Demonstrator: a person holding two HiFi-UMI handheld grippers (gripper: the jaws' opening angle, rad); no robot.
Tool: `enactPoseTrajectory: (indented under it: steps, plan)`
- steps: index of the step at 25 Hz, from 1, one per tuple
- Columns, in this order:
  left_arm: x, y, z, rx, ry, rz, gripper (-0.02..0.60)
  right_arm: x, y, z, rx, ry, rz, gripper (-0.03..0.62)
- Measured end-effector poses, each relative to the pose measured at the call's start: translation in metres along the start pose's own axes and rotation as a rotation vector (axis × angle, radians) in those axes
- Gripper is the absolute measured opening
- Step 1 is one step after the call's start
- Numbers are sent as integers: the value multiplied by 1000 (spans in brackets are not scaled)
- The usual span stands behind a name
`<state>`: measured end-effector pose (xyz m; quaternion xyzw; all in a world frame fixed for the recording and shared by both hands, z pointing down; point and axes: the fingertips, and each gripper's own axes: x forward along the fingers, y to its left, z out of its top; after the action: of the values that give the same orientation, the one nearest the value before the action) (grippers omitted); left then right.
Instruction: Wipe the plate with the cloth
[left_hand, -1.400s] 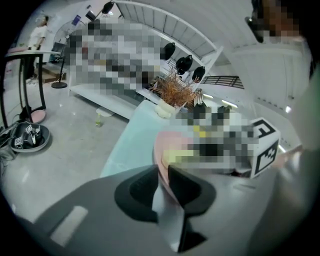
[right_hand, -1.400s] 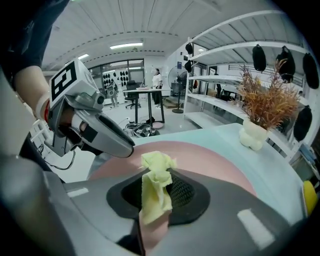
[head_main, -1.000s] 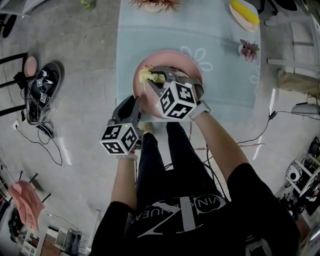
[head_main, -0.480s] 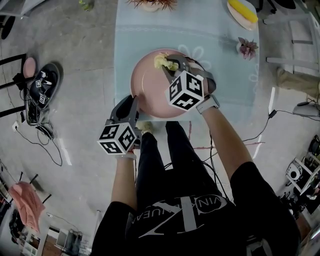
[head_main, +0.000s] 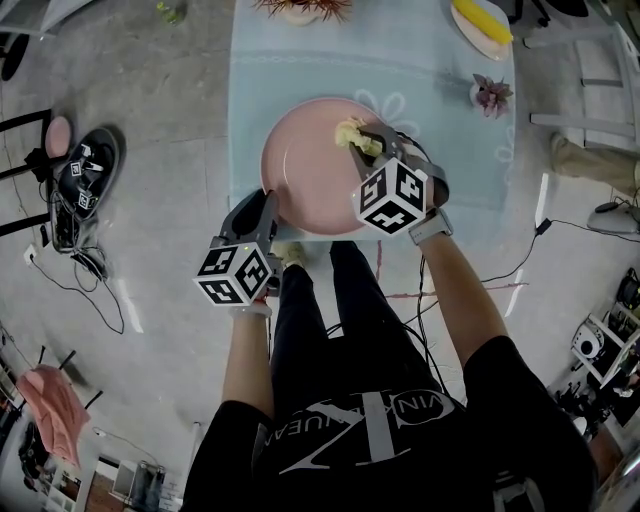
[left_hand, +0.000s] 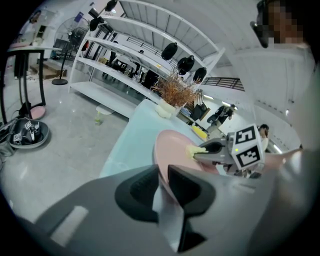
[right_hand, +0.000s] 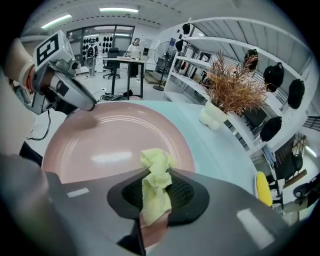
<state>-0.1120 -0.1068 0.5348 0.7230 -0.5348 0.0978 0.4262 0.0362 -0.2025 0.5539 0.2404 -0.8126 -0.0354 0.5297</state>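
Note:
A large pink plate (head_main: 310, 165) is held tilted over the near edge of the pale blue table (head_main: 300, 60). My left gripper (head_main: 270, 205) is shut on the plate's near rim (left_hand: 161, 165). My right gripper (head_main: 362, 138) is shut on a crumpled yellow cloth (head_main: 350, 134), which presses on the plate's far right part. In the right gripper view the cloth (right_hand: 155, 182) sticks out between the jaws, lying over the plate (right_hand: 110, 145), and the left gripper (right_hand: 75, 95) shows at the plate's far rim. The left gripper view shows the right gripper (left_hand: 207, 148) with the cloth (left_hand: 194, 150) on the plate.
On the table stand a dried plant in a white pot (head_main: 305, 8), a small succulent (head_main: 490, 95) and a dish with a yellow thing (head_main: 482, 22). Cables and a black device (head_main: 85, 180) lie on the floor at the left. White shelving (right_hand: 235, 55) stands behind the table.
The right gripper has dragged the cloth across the plate from its left part to its far right part. The left gripper has kept its hold on the rim.

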Motion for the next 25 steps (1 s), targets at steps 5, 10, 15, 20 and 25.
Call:
enactPoseTrajectory:
  steps: [5, 10, 15, 20, 25]
  plan:
    - [-1, 1, 0, -9, 4, -6, 0, -15, 20, -18, 48, 27, 37, 79]
    - [-1, 1, 0, -51, 1, -4, 0, -29, 44, -28, 111, 49, 92, 80]
    - [-1, 1, 0, -58, 6, -5, 0, -40, 73, -29, 130, 75, 174, 80]
    - [-2, 1, 1, -62, 16, -7, 0, -47, 104, -19, 95, 102, 273, 80]
    - [-2, 1, 1, -72, 19, 0, 0, -49, 131, -4, 45, 89, 338, 80]
